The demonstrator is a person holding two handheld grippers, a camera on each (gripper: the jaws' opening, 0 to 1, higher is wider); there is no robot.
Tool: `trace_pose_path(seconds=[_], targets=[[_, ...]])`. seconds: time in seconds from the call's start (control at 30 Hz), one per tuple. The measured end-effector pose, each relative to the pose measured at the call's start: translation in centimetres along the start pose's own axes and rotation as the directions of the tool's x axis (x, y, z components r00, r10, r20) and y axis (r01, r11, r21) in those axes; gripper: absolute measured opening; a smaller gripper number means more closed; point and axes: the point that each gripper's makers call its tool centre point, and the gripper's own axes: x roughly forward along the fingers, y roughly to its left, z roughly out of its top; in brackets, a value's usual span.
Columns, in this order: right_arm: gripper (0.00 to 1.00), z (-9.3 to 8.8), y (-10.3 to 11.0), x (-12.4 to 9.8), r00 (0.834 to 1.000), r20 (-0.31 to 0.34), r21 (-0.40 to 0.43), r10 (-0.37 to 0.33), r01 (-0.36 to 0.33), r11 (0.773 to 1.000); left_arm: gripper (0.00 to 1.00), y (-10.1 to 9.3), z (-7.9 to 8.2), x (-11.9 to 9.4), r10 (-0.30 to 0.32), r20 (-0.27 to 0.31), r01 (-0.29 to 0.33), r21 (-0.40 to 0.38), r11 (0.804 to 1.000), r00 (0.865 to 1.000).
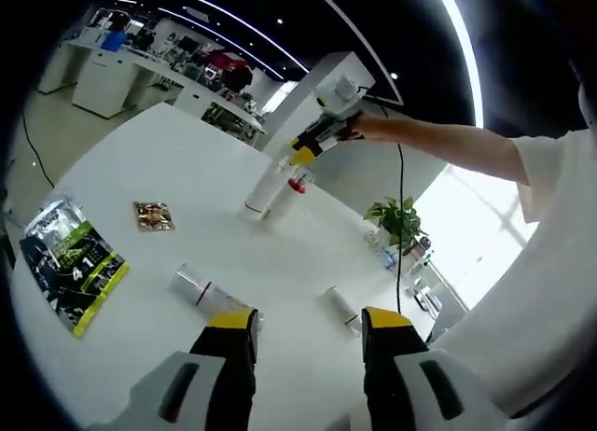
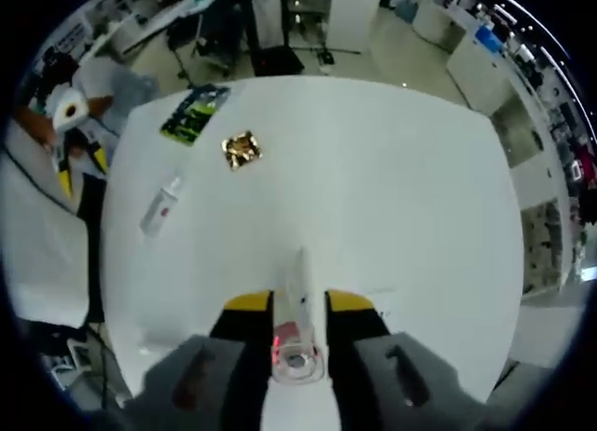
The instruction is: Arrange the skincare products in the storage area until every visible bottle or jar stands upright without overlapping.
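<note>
Desk: the white desk (image 1: 140, 160) I work at is broad and bare-topped, its far edge curving against the room
Ceiling: dark above me, with long curved light strips (image 1: 457, 39) and small round spotlights
Column: a white square pillar (image 1: 350, 123) rises beyond the desk
Plant: a green potted plant (image 1: 396, 221) stands near the pillar's foot
Window: bright daylight (image 1: 476, 235) pours in behind the plant
Floor: pale and glossy (image 2: 373, 62) around my desk
Furniture: white counters (image 1: 103, 81) line the far side; a row of white cabinets (image 2: 485, 72) runs along another side
Clutter: dark stands and chairs (image 2: 224, 30) beyond the desk, too small for me to make out
</note>
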Motion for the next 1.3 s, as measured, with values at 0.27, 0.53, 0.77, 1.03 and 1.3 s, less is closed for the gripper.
trace_pose_path(seconds=[0.27, 0.53, 0.77, 1.03, 1.3], targets=[[0.29, -3.2, -0.2, -0.4, 1.000, -0.015, 0.045, 0.015, -0.015, 0.999, 0.46, -0.2, -0.1, 0.5, -0.008, -0.018, 0.008, 0.004, 1.000, 1.000], [0.28, -5.5, 0.4, 0.2, 0.998, -0.063, 0.002, 0.023, -0.023, 1.000, 0.46, -0.6, -0.1, 1.2, -0.022, -0.030, 0.022, 0.008, 1.000, 0.999], [0.28, -5.4, 0.3, 0.9, 0.998, -0.063, -0.025, 0.005, -0.006, 1.000, 0.46, -0.4, -0.2, 1.1, -0.013, -0.031, 0.013, 0.004, 1.000, 0.999], [0.26, -4.6, 0.4, 1.2, 1.000, -0.017, -0.074, -0.013, 0.012, 0.997, 0.46, -0.1, -0.3, 0.8, -0.003, -0.032, 0.003, -0.003, 1.000, 0.999], [0.26, -3.9, 0.0, 1.2, 0.999, 0.008, -0.081, -0.031, 0.032, 0.996, 0.46, -0.1, -0.2, 0.8, -0.006, -0.037, 0.006, 0.003, 1.000, 0.999]])
